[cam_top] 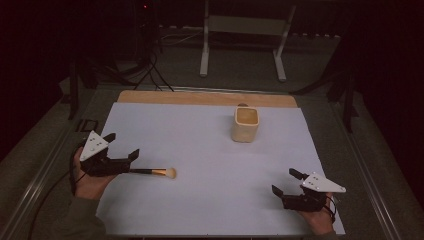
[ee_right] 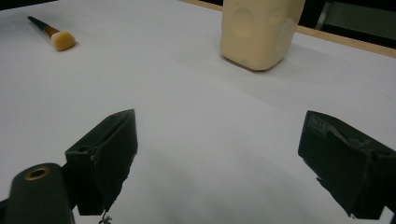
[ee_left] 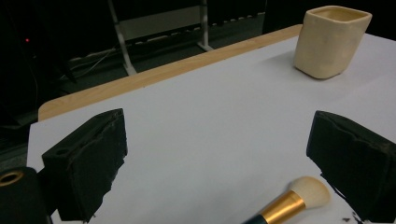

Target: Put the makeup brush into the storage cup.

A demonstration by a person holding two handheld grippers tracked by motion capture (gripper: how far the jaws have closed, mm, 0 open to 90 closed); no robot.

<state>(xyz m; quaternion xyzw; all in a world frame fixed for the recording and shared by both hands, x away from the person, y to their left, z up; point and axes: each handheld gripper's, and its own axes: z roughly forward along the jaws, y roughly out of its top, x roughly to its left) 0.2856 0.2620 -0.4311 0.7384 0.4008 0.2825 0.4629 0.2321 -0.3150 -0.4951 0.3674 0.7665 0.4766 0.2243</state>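
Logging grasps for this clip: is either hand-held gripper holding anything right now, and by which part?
Nothing is held. The left hand-held gripper is open around the makeup brush, which lies on the white sheet. The right hand-held gripper is open.

The left gripper (cam_top: 121, 147) sat low in the person's left hand (cam_top: 90, 181), its jaws spread wide. The right gripper (cam_top: 283, 182) did likewise, jaws parted, in the right hand (cam_top: 316, 219).
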